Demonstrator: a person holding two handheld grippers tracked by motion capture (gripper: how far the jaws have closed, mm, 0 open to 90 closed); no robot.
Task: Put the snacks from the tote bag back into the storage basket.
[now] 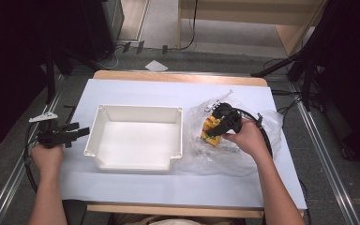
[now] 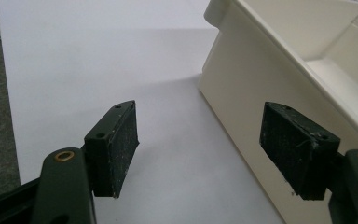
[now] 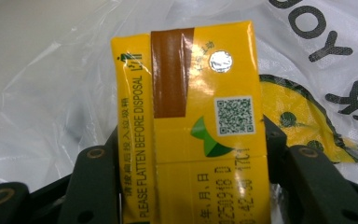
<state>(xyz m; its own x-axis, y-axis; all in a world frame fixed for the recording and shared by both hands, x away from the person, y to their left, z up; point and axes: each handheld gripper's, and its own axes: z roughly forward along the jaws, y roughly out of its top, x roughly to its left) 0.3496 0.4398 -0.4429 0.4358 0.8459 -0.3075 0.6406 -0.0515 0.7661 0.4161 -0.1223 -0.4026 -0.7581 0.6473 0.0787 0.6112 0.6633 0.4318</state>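
The right gripper has its jaws set against both sides of a yellow rectangular drink carton with a brown strip and a foil straw hole, gripping it. The carton sits over a crumpled clear plastic bag on the right of the white-covered desk. The left gripper holds its jaws wide apart with nothing between them, just beside the outer wall of a cream rectangular plastic tray at the desk's middle.

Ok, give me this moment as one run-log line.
right gripper: shut on yellow carton | carton: over plastic bag | left gripper: open, beside white bin | bin: empty
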